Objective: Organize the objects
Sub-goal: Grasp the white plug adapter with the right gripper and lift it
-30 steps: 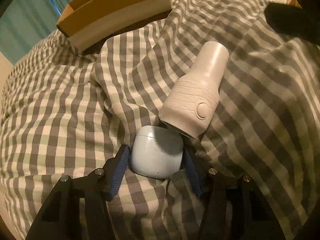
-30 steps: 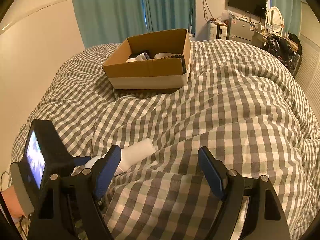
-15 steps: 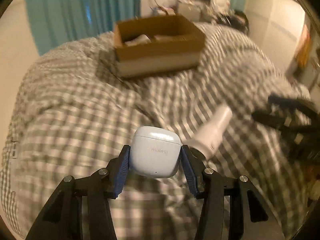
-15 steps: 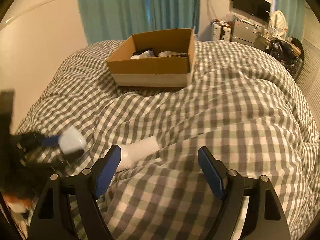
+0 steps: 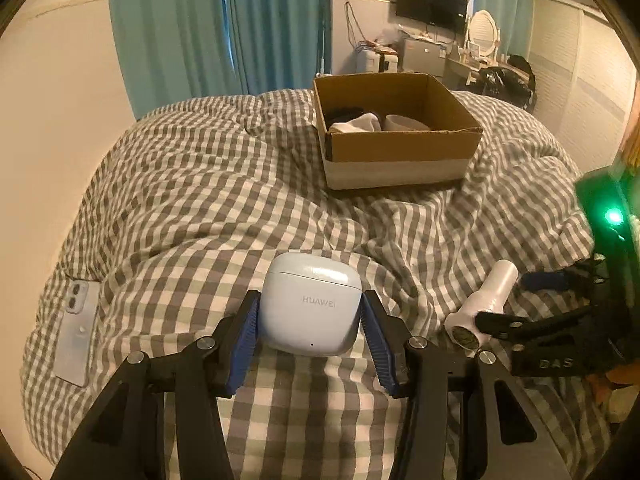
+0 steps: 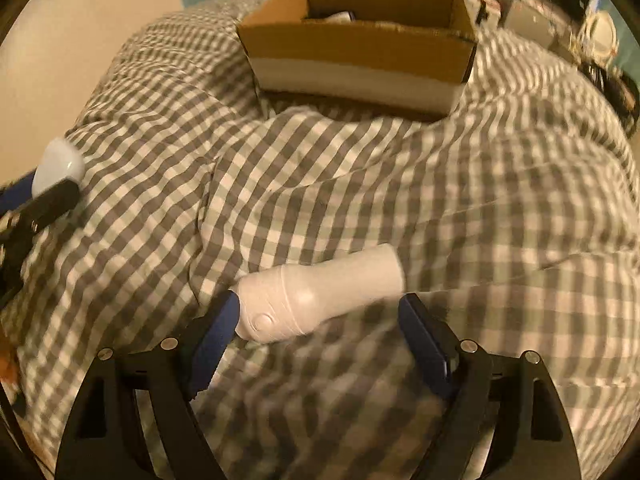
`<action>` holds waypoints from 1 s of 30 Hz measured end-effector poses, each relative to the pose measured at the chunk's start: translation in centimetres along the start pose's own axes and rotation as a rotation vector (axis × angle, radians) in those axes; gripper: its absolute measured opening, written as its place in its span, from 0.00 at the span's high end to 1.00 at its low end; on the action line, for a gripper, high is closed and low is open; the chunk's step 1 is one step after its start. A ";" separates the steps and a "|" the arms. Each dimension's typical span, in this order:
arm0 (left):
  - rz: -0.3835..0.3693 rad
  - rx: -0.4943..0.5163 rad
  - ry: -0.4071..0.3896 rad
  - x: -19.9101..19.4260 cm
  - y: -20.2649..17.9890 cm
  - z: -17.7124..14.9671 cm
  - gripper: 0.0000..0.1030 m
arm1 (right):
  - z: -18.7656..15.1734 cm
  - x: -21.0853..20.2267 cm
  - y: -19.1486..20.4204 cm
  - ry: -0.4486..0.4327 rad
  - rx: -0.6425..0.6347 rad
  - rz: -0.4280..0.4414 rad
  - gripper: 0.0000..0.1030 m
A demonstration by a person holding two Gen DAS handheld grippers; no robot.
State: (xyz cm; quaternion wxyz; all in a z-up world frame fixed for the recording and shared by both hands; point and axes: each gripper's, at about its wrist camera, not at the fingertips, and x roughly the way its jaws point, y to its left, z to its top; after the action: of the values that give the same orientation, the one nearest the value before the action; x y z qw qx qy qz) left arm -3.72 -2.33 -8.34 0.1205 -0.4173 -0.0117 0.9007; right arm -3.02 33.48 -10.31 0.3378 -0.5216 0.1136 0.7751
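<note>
My left gripper (image 5: 310, 314) is shut on a pale blue earbud case (image 5: 310, 304) and holds it above the checked duvet. A cardboard box (image 5: 400, 148) with a few things inside stands farther back on the bed; it also shows in the right wrist view (image 6: 360, 52). A white bottle-shaped device (image 6: 316, 296) lies on the duvet between the open fingers of my right gripper (image 6: 320, 316), its wide end at the left finger. It also shows in the left wrist view (image 5: 484, 304), with the right gripper (image 5: 536, 300) around it. The left gripper with the case shows in the right wrist view (image 6: 56, 168).
A phone (image 5: 76, 332) lies at the duvet's left edge. The checked duvet (image 5: 208, 184) is rumpled with folds. Teal curtains (image 5: 224, 24), a desk with a TV (image 5: 432, 4) and a mirror stand behind the bed.
My left gripper has lifted the earbud case off the duvet and tilted up toward the box. My right gripper has come down around the white device.
</note>
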 end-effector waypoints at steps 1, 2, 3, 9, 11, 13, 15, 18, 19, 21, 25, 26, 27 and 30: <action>-0.004 -0.004 -0.001 0.1 0.1 0.0 0.50 | 0.2 0.6 0.1 0.015 0.018 0.024 0.20; -0.005 -0.004 -0.003 0.1 0.1 -0.3 0.50 | 0.5 1.2 0.3 0.028 0.031 0.029 0.20; -0.007 -0.004 -0.006 0.1 0.2 -0.4 0.50 | 0.6 1.7 0.6 0.037 0.037 0.028 0.20; -0.026 -0.010 0.000 0.5 0.8 -0.8 0.50 | 0.8 4.3 2.5 0.053 0.018 -0.033 0.22; -0.043 -0.008 -0.003 0.5 0.9 -0.9 0.50 | 0.5 4.1 2.6 0.039 0.005 -0.053 0.35; -0.044 -0.001 0.004 0.7 0.7 -1.0 0.50 | 0.3 3.7 2.2 0.025 0.023 -0.035 0.45; -0.038 0.008 0.007 0.8 0.5 -1.1 0.50 | -0.1 3.2 1.7 0.008 0.039 -0.013 0.45; -0.039 0.014 0.004 0.7 0.3 -1.1 0.50 | -0.8 2.1 2.1 -0.038 0.008 -0.012 0.46; -0.034 0.014 0.008 0.8 0.3 -1.1 0.50 | -1.0 1.8 2.2 -0.052 -0.002 -0.009 0.46; -0.024 0.017 0.009 0.8 0.2 -1.0 0.50 | -1.3 0.7 2.7 -0.088 -0.027 -0.018 0.47; -0.023 0.023 -0.008 0.3 -0.2 -0.4 0.50 | -1.0 -1.9 2.5 -0.145 -0.052 -0.020 0.50; -0.022 0.021 -0.017 0.1 -0.3 -0.2 0.50 | -1.1 -2.6 2.3 -0.161 -0.054 -0.018 0.50; -0.028 0.022 -0.026 -0.1 -0.5 0.0 0.50 | -0.7 -3.1 1.9 -0.168 -0.058 -0.020 0.51; -0.045 0.028 -0.046 -0.5 -1.1 1.2 0.50 | -0.1 -4.0 2.0 -0.194 -0.076 -0.058 0.56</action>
State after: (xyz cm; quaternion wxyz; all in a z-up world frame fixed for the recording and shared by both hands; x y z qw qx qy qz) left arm -4.12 -1.30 -7.03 0.1460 -0.3944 -0.0112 0.9072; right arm -3.33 30.33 -7.17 0.3496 -0.4596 0.0359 0.8156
